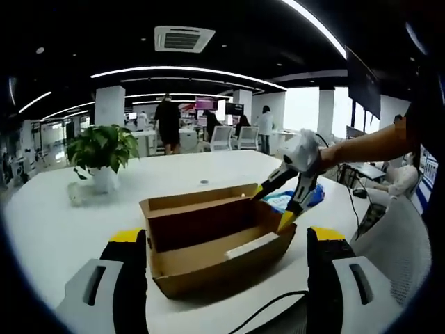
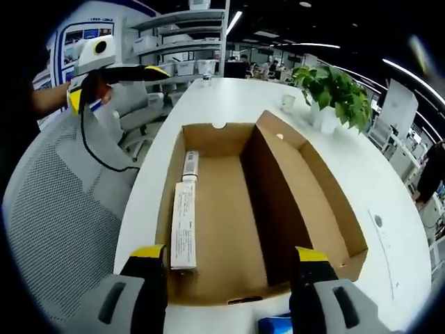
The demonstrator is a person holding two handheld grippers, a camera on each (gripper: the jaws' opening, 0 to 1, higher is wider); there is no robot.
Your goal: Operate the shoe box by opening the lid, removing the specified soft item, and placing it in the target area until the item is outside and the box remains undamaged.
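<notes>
An open brown cardboard shoe box (image 1: 208, 240) sits on the white table (image 1: 49, 223), its lid (image 2: 313, 188) folded back. A long white printed packet (image 2: 184, 223) lies along the inside wall of the box (image 2: 222, 209). A blue soft item (image 1: 306, 198) rests on the table just outside the box, and shows as a blue edge (image 2: 277, 324) in the right gripper view. My right gripper (image 2: 229, 254) hovers open over the box's end; it also appears as the right gripper (image 1: 272, 207) held by a person's arm. My left gripper (image 1: 226, 235) is open near the box's front, also seen as the left gripper (image 2: 115, 73) off the table.
A potted plant (image 1: 103, 149) stands on the table beyond the box, the same plant (image 2: 334, 90) with a small cup (image 2: 288, 103) beside it. A grey mesh chair (image 2: 62, 209) sits at the table edge. A black cable (image 2: 97, 153) hangs there. People stand far back.
</notes>
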